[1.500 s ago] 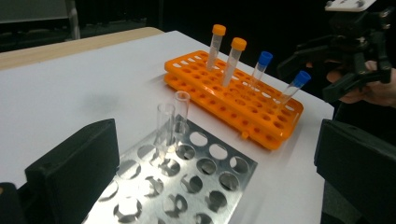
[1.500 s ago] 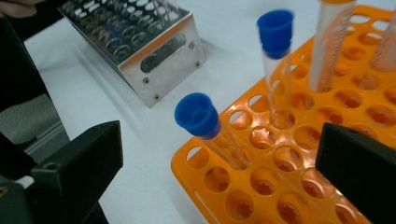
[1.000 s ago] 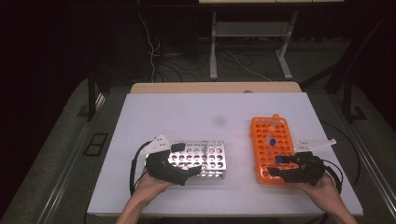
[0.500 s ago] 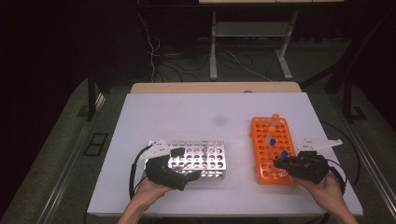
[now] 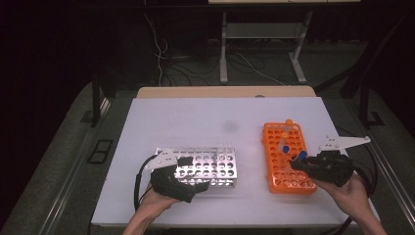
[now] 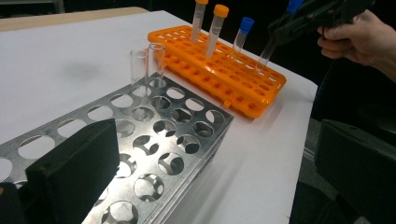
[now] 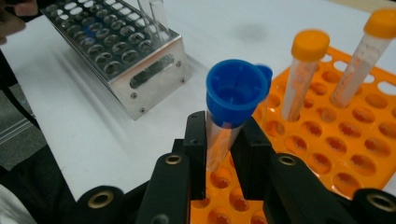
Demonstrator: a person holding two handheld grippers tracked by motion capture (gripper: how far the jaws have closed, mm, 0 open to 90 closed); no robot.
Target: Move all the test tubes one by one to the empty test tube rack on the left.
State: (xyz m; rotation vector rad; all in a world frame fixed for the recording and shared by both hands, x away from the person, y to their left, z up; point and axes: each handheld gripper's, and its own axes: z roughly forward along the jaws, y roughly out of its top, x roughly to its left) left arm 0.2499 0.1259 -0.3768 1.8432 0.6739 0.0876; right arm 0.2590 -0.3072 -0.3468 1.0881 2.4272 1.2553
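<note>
A silver metal rack (image 5: 205, 166) lies at the table's left front, with two clear uncapped tubes (image 6: 148, 63) standing at its far end. My left gripper (image 5: 193, 175) is open, its wide-spread jaws on either side of the rack's near corner (image 6: 140, 186). To the right sits an orange rack (image 5: 288, 161) holding two orange-capped tubes (image 7: 303, 70) and a blue-capped tube (image 6: 240, 35). My right gripper (image 7: 224, 144) is shut on another blue-capped tube (image 7: 236, 93), tilted over the orange rack's near holes; the right gripper (image 6: 308, 18) also appears in the left gripper view.
The white table (image 5: 215, 117) has open surface behind and between the racks. Its right edge (image 6: 299, 140) runs close beside the orange rack. A desk frame and cables (image 5: 230, 54) stand on the floor beyond the table.
My right gripper has lifted slightly and drawn back to the right with the blue-capped tube. The left hand has shifted a little at the metal rack's near corner.
</note>
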